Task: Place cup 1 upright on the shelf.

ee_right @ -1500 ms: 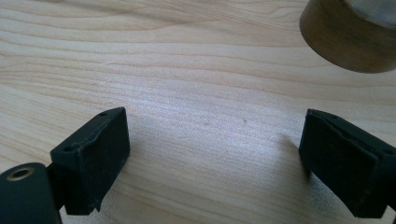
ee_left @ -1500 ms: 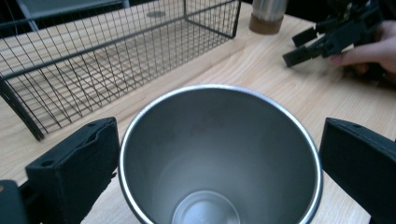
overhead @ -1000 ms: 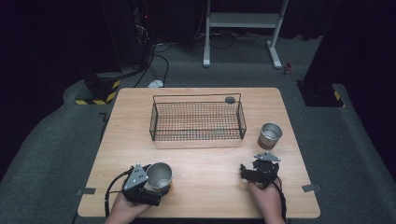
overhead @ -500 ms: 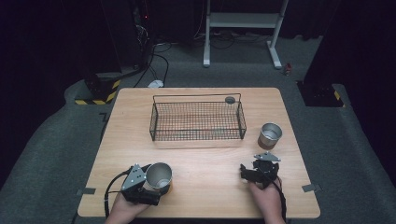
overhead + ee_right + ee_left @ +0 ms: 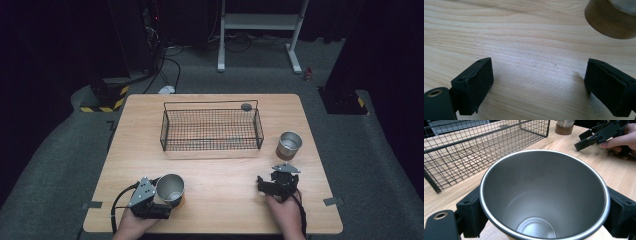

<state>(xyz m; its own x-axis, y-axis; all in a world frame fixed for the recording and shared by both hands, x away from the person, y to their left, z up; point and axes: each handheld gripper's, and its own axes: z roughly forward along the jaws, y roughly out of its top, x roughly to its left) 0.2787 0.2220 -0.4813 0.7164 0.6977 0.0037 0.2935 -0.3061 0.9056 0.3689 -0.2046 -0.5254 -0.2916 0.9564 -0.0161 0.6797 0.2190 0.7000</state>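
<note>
A steel cup [image 5: 170, 187] [image 5: 544, 195] with a brown base is at the table's front left, its mouth up and nothing inside. My left gripper [image 5: 169, 196] [image 5: 544, 217] is shut on it, one black pad [image 5: 470, 215] on each side of its wall. A second steel cup [image 5: 289, 145] [image 5: 564, 126] [image 5: 611, 22] stands to the right of the wire basket. My right gripper [image 5: 262, 183] [image 5: 539, 85] rests low over the bare wood at the front right, open, with nothing between its jaws. That second cup lies just beyond it.
A black wire basket [image 5: 210, 148] [image 5: 474, 150] stands in the middle of the wooden table [image 5: 230, 170]. A small grey round thing [image 5: 246, 106] sits at the basket's far right corner. Dark floor, cables and a stand's legs lie past the far edge.
</note>
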